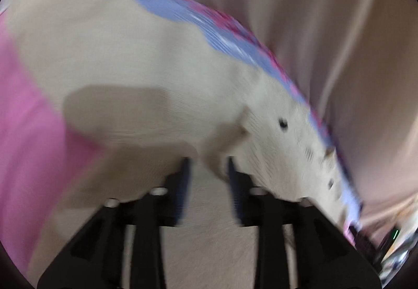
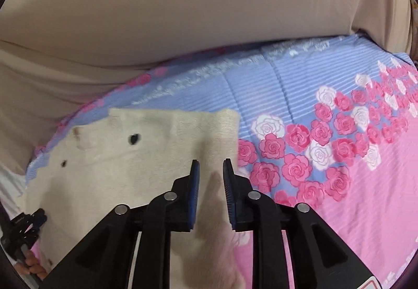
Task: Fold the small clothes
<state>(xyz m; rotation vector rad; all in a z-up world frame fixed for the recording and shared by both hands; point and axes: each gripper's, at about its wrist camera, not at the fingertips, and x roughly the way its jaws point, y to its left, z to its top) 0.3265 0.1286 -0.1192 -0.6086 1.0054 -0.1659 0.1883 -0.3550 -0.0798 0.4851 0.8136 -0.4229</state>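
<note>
A small cream knit garment (image 2: pixel 125 163) with dark button-like spots lies on a floral bedspread (image 2: pixel 339 132). In the right wrist view my right gripper (image 2: pixel 211 166) hovers over the garment's right edge, its jaws apart with nothing between them. In the blurred left wrist view the same cream garment (image 1: pixel 146 59) fills the frame. My left gripper (image 1: pixel 207 163) is over it with jaws apart, and a fold of cream cloth (image 1: pixel 222 140) sits at the fingertips, not clamped. The left gripper also shows at the lower left of the right wrist view (image 2: pixel 26 226).
The bedspread is blue-striped with pink and white roses and a plain pink part (image 2: pixel 365 210) to the right. A beige sheet or cushion (image 2: pixel 183 15) rises behind the bed. In the left wrist view beige fabric (image 1: pixel 339 28) stands at the right.
</note>
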